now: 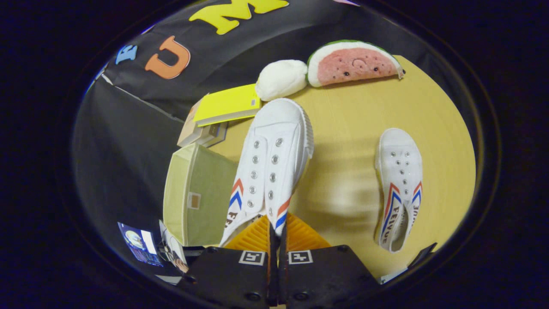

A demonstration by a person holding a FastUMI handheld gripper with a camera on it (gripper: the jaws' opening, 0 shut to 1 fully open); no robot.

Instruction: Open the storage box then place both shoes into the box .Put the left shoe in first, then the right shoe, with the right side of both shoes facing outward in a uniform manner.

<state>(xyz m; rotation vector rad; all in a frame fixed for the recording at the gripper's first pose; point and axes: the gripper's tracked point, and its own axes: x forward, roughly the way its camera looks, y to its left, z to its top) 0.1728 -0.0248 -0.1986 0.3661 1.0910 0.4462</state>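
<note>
- While its fingers pinch one wall of a white canvas lace-less shoe (271,167), the gripper (277,234) holds it raised, toe pointing ahead.
- Pale green fabric storage box (195,199) sits left of the fingers.
- Matching second white shoe (399,184) lies on the wooden tabletop (351,128), off to the right.

We lose the held shoe's (268,167) heel behind the fingers (257,236), we can't see inside the storage box (195,195), cartons (201,131) half buried under the yellow book (227,104), small screen (139,244) by the box too tiny to make out
</note>
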